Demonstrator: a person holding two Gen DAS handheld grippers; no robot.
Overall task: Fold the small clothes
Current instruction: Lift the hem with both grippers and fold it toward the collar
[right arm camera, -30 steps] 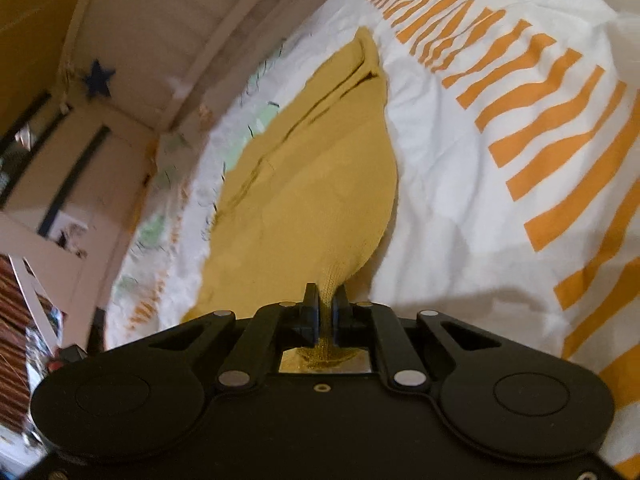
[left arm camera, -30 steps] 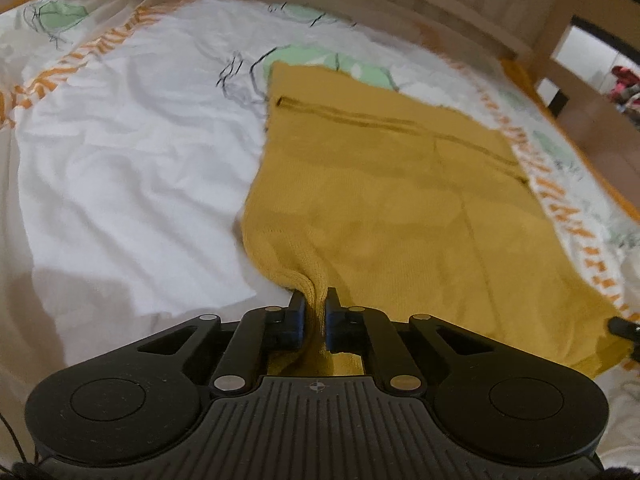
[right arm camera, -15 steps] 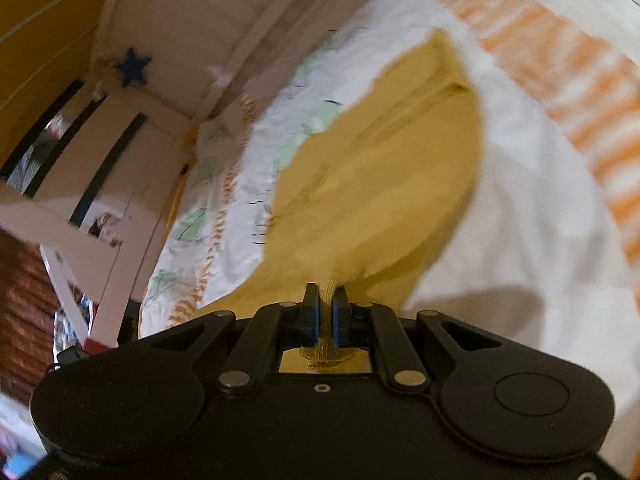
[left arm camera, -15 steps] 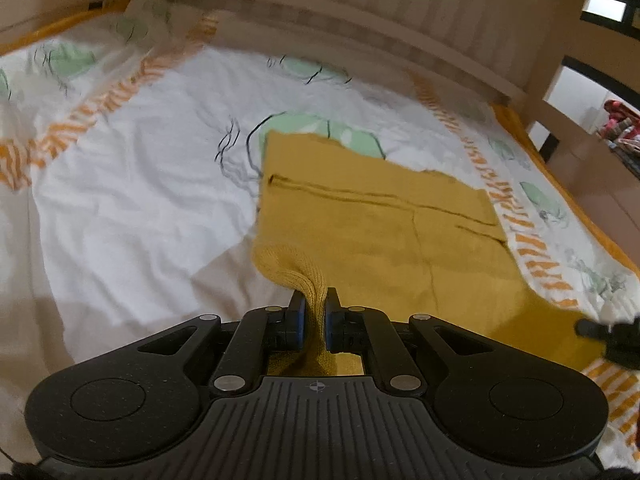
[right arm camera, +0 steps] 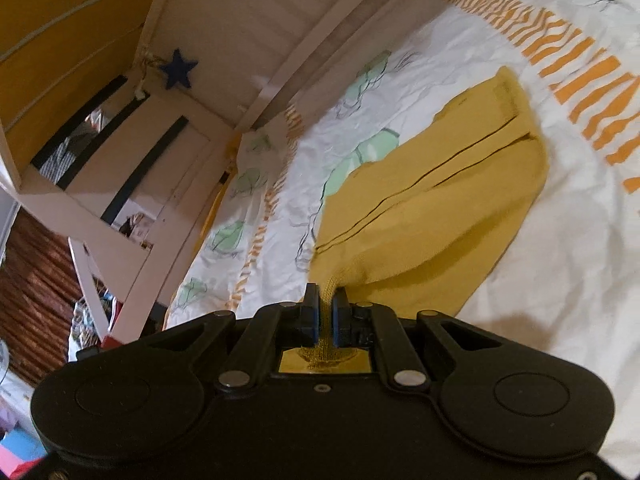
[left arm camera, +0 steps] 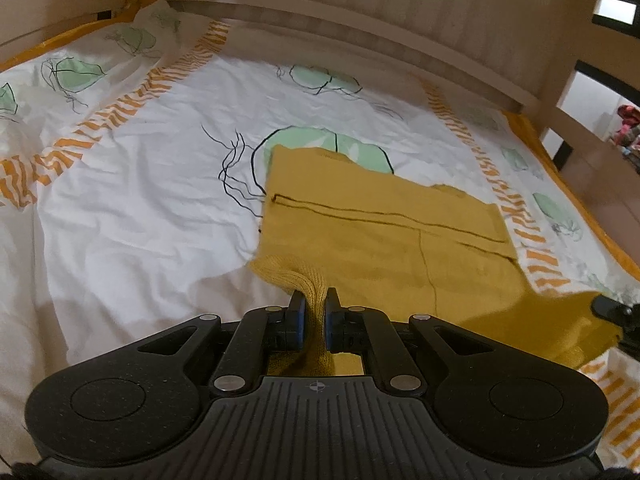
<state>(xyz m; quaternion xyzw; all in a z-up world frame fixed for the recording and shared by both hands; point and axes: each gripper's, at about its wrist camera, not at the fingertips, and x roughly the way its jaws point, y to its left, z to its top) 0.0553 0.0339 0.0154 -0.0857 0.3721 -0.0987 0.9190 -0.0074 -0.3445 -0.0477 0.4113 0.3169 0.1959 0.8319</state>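
Note:
A mustard-yellow knit garment (left arm camera: pixel 380 236) lies spread on a white bedsheet (left arm camera: pixel 140 208), its far end flat and its near edge lifted. My left gripper (left arm camera: pixel 314 300) is shut on the ribbed near-left corner of the garment, which bunches between the pads. In the right wrist view the same yellow garment (right arm camera: pixel 440 208) stretches away, and my right gripper (right arm camera: pixel 325 300) is shut on its other near corner. That right gripper's black tip (left arm camera: pixel 608 308) shows at the right edge of the left wrist view, with the cloth hanging between both grips.
The sheet carries orange striped bands (left arm camera: pixel 132 108) and green leaf prints (left arm camera: pixel 320 80). A pale wooden slatted bed rail (left arm camera: pixel 360 20) runs along the far side. A white ladder frame (right arm camera: pixel 104 208) and a blue star (right arm camera: pixel 178 68) stand beyond the bed.
Both grippers have risen with the garment's near edge, pulling it up off the sheet and toward the far end. The right gripper also shifted sideways and rolled; more of the bed shows now.

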